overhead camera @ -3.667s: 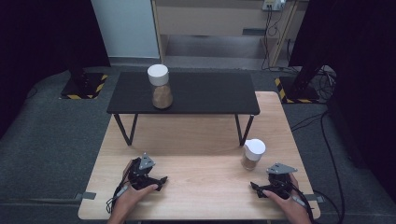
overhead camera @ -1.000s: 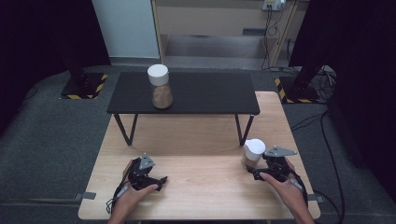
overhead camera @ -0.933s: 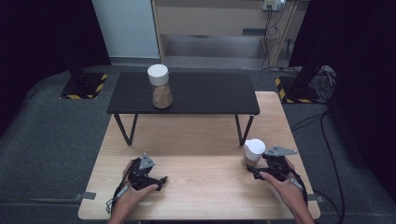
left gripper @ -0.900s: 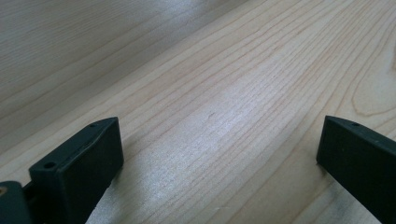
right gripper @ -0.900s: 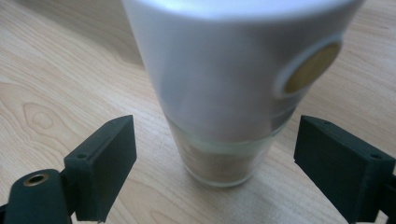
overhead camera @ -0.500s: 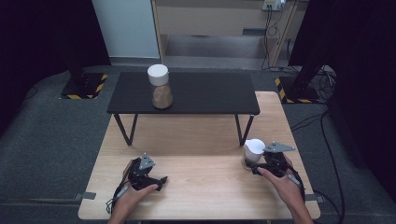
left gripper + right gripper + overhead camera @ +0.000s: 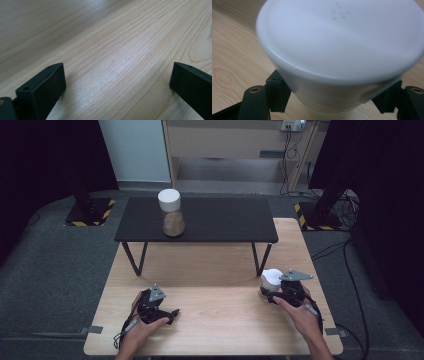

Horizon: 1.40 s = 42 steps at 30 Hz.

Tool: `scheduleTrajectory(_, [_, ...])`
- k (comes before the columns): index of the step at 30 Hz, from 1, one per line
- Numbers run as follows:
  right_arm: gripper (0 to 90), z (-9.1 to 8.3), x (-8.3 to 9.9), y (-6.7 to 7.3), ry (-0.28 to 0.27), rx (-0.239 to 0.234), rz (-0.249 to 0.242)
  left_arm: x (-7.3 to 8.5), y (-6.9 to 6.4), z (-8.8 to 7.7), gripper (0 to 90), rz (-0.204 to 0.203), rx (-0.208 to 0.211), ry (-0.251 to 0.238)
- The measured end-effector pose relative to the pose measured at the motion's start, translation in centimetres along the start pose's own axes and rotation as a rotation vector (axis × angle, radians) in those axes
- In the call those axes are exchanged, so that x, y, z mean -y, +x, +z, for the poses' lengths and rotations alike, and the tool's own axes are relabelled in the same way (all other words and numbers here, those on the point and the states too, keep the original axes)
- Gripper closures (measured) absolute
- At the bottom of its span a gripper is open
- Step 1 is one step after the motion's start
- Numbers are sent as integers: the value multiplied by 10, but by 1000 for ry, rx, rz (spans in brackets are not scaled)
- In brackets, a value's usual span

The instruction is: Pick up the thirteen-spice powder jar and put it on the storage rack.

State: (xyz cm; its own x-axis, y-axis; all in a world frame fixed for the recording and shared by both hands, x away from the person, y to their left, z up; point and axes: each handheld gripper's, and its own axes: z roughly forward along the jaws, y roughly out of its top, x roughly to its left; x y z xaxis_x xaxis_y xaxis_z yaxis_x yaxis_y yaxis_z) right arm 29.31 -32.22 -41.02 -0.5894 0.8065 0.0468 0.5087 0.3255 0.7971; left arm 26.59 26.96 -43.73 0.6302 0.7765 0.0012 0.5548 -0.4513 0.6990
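Note:
A white cup stands upside down near the right edge of the wooden table. My right gripper has just been closing on it, and its black jaws now press on the lower sides of the white cup from left and right. My right gripper sits low at the table top. My left gripper rests on the wood near the front left. Seen close, my left gripper is open, with bare wood between its jaws.
A low black bench stands across the far half of the table. On it sits a jar with a white lid and brown contents. Dark floor surrounds the table, and cables lie at the right.
My right gripper has come forward from the front edge up to the white cup and closed its jaws on it. The left gripper has stayed put.

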Motion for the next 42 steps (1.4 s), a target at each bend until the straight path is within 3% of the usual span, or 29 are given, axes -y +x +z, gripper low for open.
scheduleTrajectory(14, [315,-6,3,6,-12,14,-43,0,0,0,0,0,0,0])
scheduleTrajectory(25, [315,-18,-13,12,-25,-51,-96,0,0,0,0,0,0,0])
scheduleTrajectory(36, [315,-16,-38,23,-29,-127,-137,0,0,0,0,0,0,0])
scheduleTrajectory(42, [315,-14,-47,28,-26,-144,-154,0,0,0,0,0,0,0])
